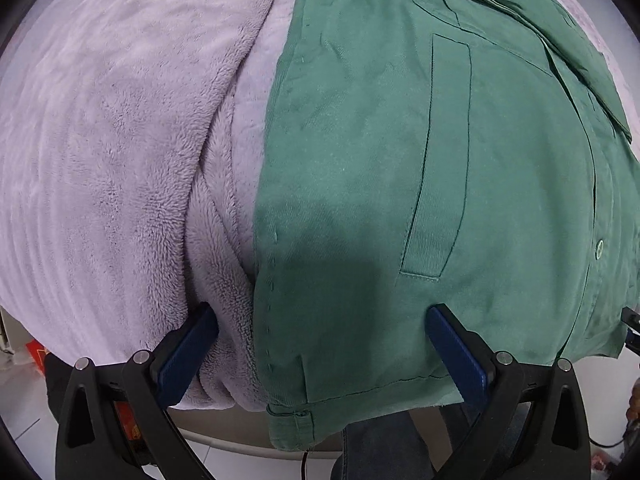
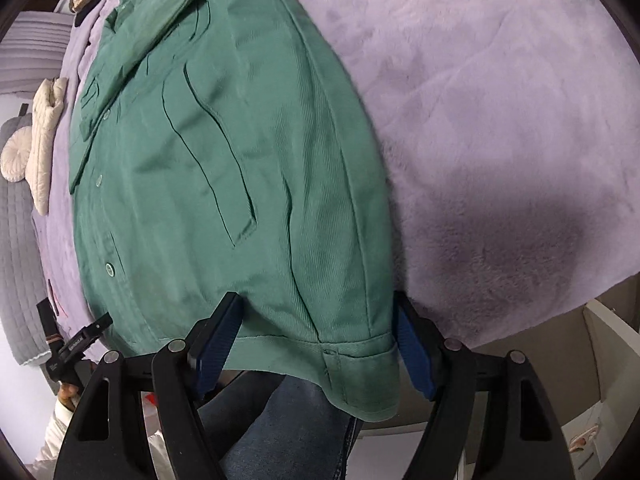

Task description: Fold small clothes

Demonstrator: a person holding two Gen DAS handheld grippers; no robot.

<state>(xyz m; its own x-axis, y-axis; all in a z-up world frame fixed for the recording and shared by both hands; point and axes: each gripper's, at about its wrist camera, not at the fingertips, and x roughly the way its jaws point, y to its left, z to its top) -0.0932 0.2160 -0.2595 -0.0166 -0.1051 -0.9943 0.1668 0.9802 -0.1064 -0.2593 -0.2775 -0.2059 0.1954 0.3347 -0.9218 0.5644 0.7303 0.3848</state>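
Observation:
A green button-up jacket (image 1: 380,168) lies flat on a lilac fleece blanket (image 1: 112,140), its hem hanging over the near edge. My left gripper (image 1: 320,320) is open, with its jaws on either side of the jacket's left hem corner. In the right wrist view the jacket (image 2: 224,160) fills the left half. My right gripper (image 2: 318,320) is open, with its jaws on either side of the right hem corner. A sleeve is folded across the jacket's upper part (image 2: 160,12).
The blanket (image 2: 500,120) stretches wide to the right of the jacket. Cream quilted cushions (image 2: 42,148) lie at the far left. The left gripper shows at the left edge of the right wrist view (image 2: 76,344). My jeans (image 2: 288,432) are below the hem.

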